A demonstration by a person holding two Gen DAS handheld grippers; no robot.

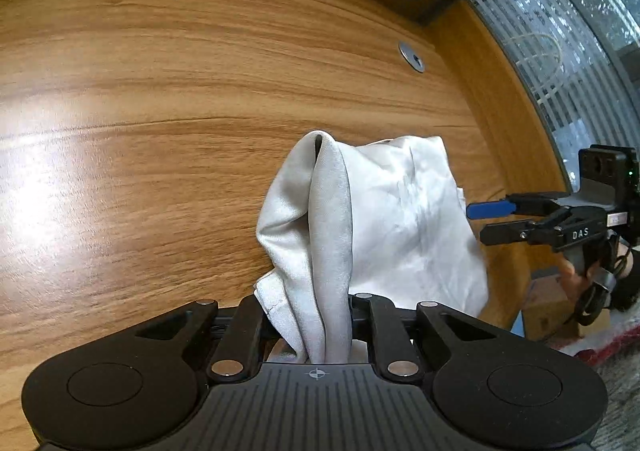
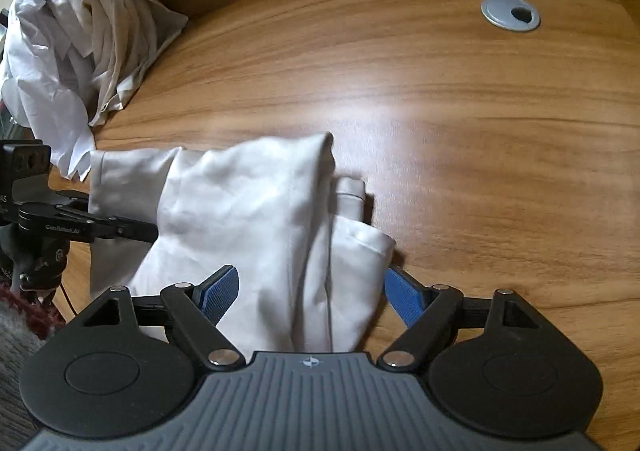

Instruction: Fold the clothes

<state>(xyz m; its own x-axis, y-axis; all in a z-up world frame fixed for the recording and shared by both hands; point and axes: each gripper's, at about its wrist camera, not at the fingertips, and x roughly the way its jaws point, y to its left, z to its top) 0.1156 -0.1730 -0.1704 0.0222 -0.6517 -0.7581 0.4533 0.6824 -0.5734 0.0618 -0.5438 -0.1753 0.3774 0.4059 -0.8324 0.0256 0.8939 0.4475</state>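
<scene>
A white garment (image 1: 400, 211) lies crumpled on the wooden desk (image 1: 160, 91). My left gripper (image 1: 312, 315) is shut on a bunched fold of it, and the cloth rises in a ridge from between the fingers. In the right wrist view the same garment (image 2: 248, 211) lies between the blue pads (image 2: 222, 293) of my right gripper (image 2: 312, 295), which stands open wide around its near end. The left gripper (image 2: 154, 229) comes in from the left and bites the garment's left edge. From the left wrist view, the right gripper (image 1: 476, 222) hovers open beside the cloth's right side.
A pile of other white clothes (image 2: 80, 31) sits at the desk's far left corner. A grey cable grommet (image 2: 510, 13) is set into the desk (image 2: 480, 131) further back. A striped glass partition (image 1: 560, 51) runs behind the desk edge. A hand (image 1: 572, 271) holds the right gripper.
</scene>
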